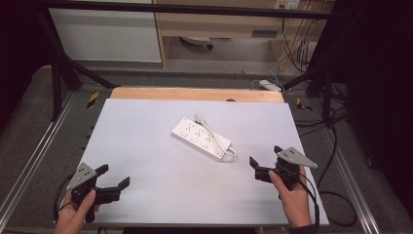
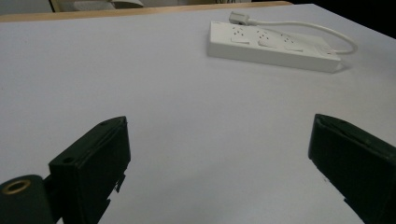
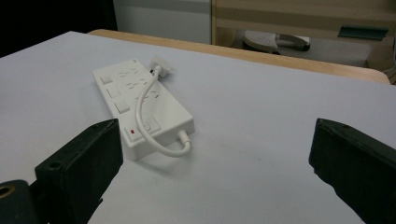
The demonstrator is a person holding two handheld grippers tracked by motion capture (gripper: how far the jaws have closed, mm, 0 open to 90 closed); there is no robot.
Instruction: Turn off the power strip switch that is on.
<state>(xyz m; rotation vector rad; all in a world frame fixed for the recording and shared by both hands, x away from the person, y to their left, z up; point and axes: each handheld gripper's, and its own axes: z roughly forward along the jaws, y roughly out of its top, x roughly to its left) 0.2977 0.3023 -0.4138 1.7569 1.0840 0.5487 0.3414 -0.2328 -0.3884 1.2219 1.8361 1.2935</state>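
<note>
- A white power strip (image 1: 200, 136) lies flat near the middle of the desk (image 1: 146, 146), set at a slant, sockets facing up.
- Its short white cord (image 1: 217, 137) runs along the top of the strip and loops out past the near right end — the plug (image 1: 198, 117) rests by the far end.
- In the right gripper view a small red mark (image 3: 133, 131) shows on the strip's near end, beside the loop of cord.
- The left tongs (image 1: 113, 176) hover over the desk's near left corner, jaws spread wide with nothing between them, well apart from the strip.
- The right tongs (image 1: 265, 154) sit at the near right, also wide and empty — near the strip's looped end but not touching it.
</note>
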